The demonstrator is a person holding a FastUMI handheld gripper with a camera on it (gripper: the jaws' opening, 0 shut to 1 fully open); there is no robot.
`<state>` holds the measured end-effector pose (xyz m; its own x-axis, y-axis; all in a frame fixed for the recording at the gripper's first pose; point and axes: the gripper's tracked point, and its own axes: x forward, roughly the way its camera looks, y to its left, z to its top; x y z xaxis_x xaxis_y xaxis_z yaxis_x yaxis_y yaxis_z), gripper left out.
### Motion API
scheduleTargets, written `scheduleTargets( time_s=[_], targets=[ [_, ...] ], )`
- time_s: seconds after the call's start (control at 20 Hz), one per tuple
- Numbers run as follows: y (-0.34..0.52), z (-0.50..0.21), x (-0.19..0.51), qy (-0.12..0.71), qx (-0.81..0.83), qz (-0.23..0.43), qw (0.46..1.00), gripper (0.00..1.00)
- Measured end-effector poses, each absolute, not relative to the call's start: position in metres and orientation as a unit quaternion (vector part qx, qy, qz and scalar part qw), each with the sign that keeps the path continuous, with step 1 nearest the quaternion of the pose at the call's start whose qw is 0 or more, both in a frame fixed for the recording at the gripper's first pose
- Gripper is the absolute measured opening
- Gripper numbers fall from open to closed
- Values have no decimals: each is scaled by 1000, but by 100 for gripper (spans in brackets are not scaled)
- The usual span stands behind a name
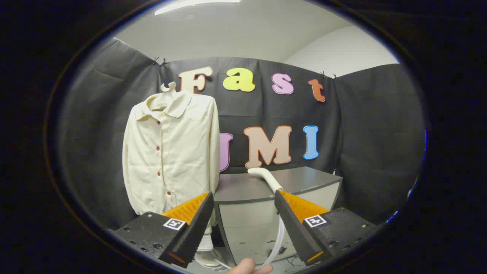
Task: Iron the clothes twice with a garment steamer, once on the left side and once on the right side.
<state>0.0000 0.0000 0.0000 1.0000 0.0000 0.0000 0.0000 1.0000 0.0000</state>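
The hand-held gripper (243,199) has its two fingers spread wide apart, and nothing is gripped between them. Beyond the left finger, a cream long-sleeved button-front shirt (171,152) with a flat collar and small reddish buttons hangs upright on a pale hanger (168,88) against the black cloth booth wall (380,125). The lower hem of the shirt sits just behind the tip of the left finger. Just beside the shirt, on its right, stands a cabinet with a dark grey flat top and pale front panels (247,217); it occupies the gap between the fingers. The white curved steamer head (265,177) rests on the cabinet top, near its front edge and just ahead of the right fingertip. A translucent hose (279,236) runs down from the steamer head along the inner side of the right finger. A rounded white base (207,251) is partly visible low down, below the shirt and behind the left finger. Part of a person's fingertip (249,266) shows below the gap between the fingers.
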Motion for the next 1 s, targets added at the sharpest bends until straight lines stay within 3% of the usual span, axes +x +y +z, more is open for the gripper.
scheduleTargets(
  time_s=[1.0],
  targets=[
    [-30,-3,19,19,-12,17,1000,98]
  ],
)
